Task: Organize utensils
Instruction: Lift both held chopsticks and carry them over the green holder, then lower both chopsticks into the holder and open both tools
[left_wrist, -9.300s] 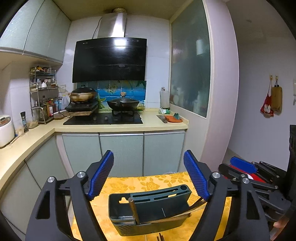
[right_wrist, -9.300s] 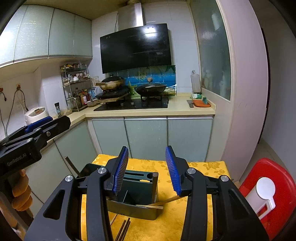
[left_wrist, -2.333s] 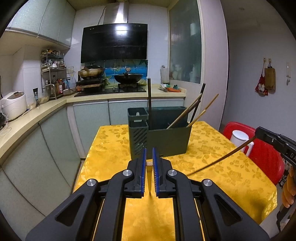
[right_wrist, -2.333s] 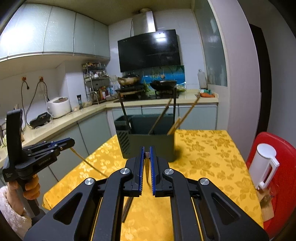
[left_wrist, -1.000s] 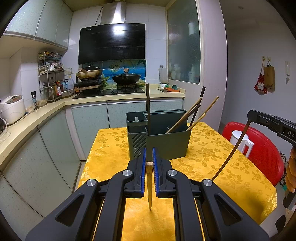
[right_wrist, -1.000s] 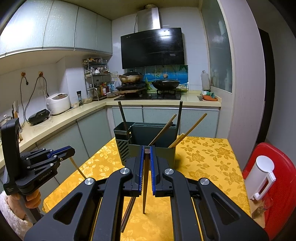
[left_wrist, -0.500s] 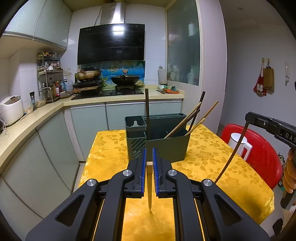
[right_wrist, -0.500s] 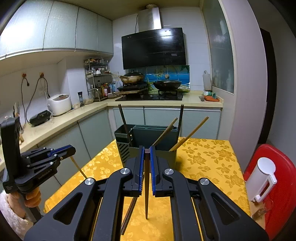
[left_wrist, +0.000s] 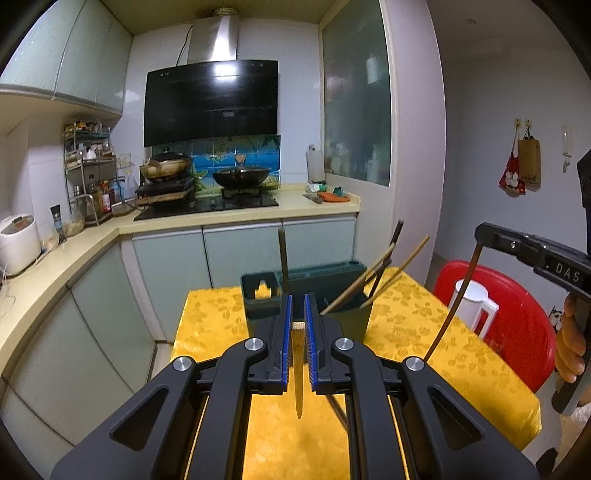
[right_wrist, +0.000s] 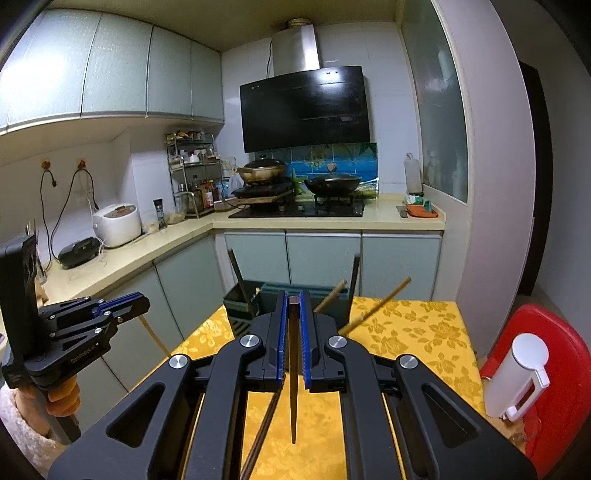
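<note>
Fingers of the left gripper are pinched tight on a light chopstick, which hangs point down over the yellow bench. Those of the right gripper are pinched tight on a dark chopstick, which hangs point down too. So each gripper is carrying one stick, lifted clear of the bench.

Part of the job looks done. A green holder stands at the far end of the bench, and five or so sticks already lean inside it, some dark and some light.

Some of the job is left. Both held sticks must go into the holder. One more dark stick seems to lie on the bench under the right gripper, so that one likely needs picking up next. Part of the bench is hidden by the grippers, so I cannot tell if more sticks are there.

My guess is that the task is past halfway.
</note>
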